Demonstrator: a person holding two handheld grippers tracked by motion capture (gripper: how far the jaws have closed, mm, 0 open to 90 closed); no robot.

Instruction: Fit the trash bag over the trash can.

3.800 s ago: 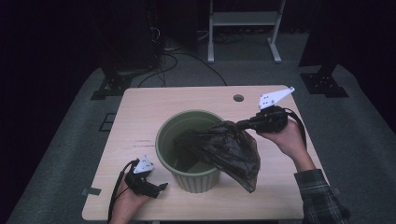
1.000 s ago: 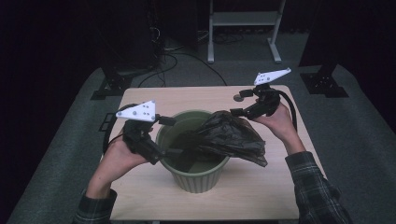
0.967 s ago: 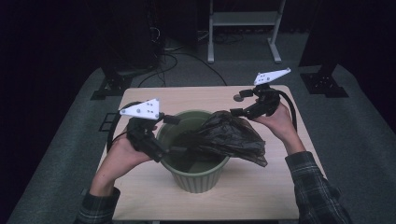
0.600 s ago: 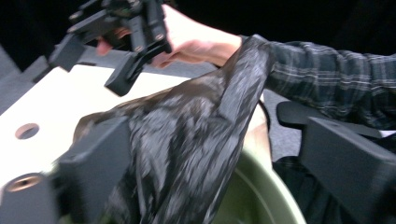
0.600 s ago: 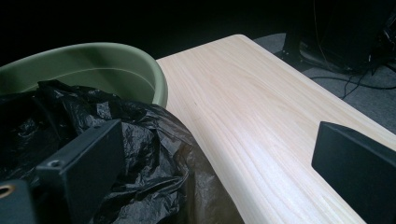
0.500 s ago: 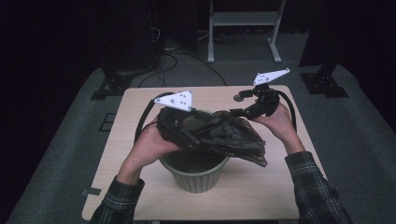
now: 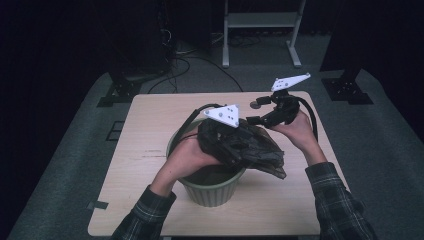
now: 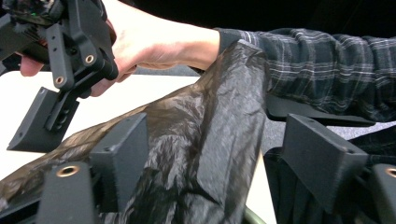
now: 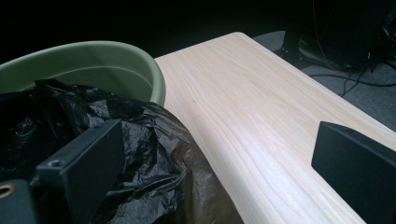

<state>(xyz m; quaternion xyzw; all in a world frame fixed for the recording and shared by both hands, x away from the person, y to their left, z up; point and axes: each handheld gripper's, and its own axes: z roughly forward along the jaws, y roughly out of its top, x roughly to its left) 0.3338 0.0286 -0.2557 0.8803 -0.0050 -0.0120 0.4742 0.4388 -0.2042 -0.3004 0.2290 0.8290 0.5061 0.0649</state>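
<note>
Moved across over the bin, left tool (image 8: pixel 205 154) has been closing, bag (image 8: pixel 205 121) fold between its still-spread jaws.

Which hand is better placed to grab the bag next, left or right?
Left. The left gripper has its jaws, just closing, either side of a raised fold of the black bag over the green bin. The right gripper is open, with the bag beside one jaw.

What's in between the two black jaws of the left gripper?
A fold of the black plastic bag stands between the left gripper's jaws, which have just been closing. The left gripper view shows it, with gaps beside both jaws.
</note>
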